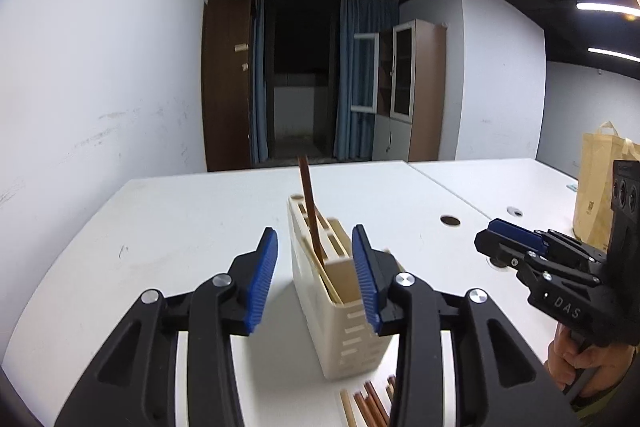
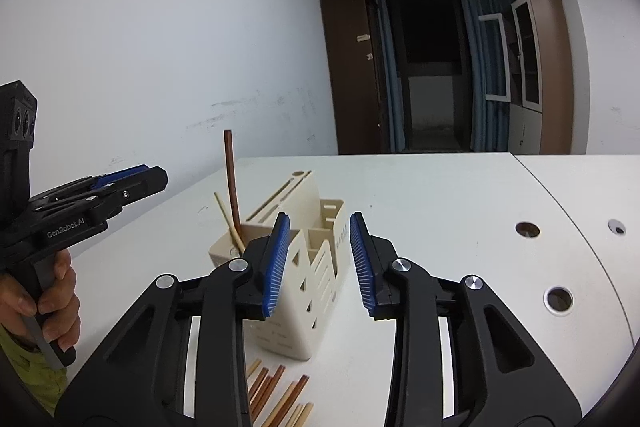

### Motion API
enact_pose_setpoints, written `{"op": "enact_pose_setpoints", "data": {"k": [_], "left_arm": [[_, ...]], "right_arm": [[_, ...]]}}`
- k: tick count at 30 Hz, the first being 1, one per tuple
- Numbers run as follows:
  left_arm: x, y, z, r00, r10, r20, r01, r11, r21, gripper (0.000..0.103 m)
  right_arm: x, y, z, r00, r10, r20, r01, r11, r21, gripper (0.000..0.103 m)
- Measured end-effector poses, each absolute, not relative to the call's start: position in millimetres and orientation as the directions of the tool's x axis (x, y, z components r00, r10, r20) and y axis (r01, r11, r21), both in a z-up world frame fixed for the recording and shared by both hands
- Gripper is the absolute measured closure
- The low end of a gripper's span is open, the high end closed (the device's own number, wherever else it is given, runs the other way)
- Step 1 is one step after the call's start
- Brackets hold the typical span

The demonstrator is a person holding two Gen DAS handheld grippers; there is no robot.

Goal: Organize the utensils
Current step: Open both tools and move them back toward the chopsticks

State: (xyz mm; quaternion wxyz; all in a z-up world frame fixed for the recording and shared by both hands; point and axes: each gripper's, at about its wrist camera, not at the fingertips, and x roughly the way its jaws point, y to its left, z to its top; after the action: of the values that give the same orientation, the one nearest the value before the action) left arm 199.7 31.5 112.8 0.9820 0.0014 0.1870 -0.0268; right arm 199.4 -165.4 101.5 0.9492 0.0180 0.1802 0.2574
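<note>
A cream holder [image 1: 338, 291] stands on the white table [image 1: 160, 239], slotted on its sides and split into compartments. Two chopsticks stand in its end compartment: a dark brown one [image 1: 311, 211] leaning a little, and a pale one [image 2: 229, 221] tilted more steeply beside it. More chopsticks [image 2: 276, 401] (brown and pale mixed) lie loose on the table just in front of the holder.

The left gripper [image 1: 316, 279] hovers above the holder with its blue pads spread wide, holding nothing. The right gripper [image 2: 320, 263] is likewise wide open and empty, its pads apart over the holder's near side. In each wrist view the other gripper shows from the side, a bare hand [image 2: 44, 303] round its grip.

A tan bag [image 1: 596, 183] stands on the table's right part, past round cable holes [image 2: 527, 229].
</note>
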Motion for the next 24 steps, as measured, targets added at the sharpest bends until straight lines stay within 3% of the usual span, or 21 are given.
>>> {"op": "enact_pose_setpoints", "data": {"k": [4, 6, 24], "left_arm": [[195.9, 26.2, 105.8, 0.907, -0.046, -0.418, 0.051, 0.999, 0.002, 0.064], [193.9, 26.3, 100.6, 0.900, -0.037, -0.435, 0.042, 0.999, 0.003, 0.057], [189.8, 30.9, 45.6, 0.756, -0.104, -0.646, 0.088, 0.994, -0.057, 0.057]], "right_arm": [[189.1, -165.4, 89.0, 0.788, 0.482, -0.383, -0.474, 0.872, 0.121, 0.063], [184.7, -162.3, 82.1, 0.774, 0.474, -0.420, -0.475, 0.873, 0.111, 0.063], [178.3, -158.4, 34.2, 0.643, 0.365, -0.673, -0.432, 0.899, 0.074, 0.057]]}}
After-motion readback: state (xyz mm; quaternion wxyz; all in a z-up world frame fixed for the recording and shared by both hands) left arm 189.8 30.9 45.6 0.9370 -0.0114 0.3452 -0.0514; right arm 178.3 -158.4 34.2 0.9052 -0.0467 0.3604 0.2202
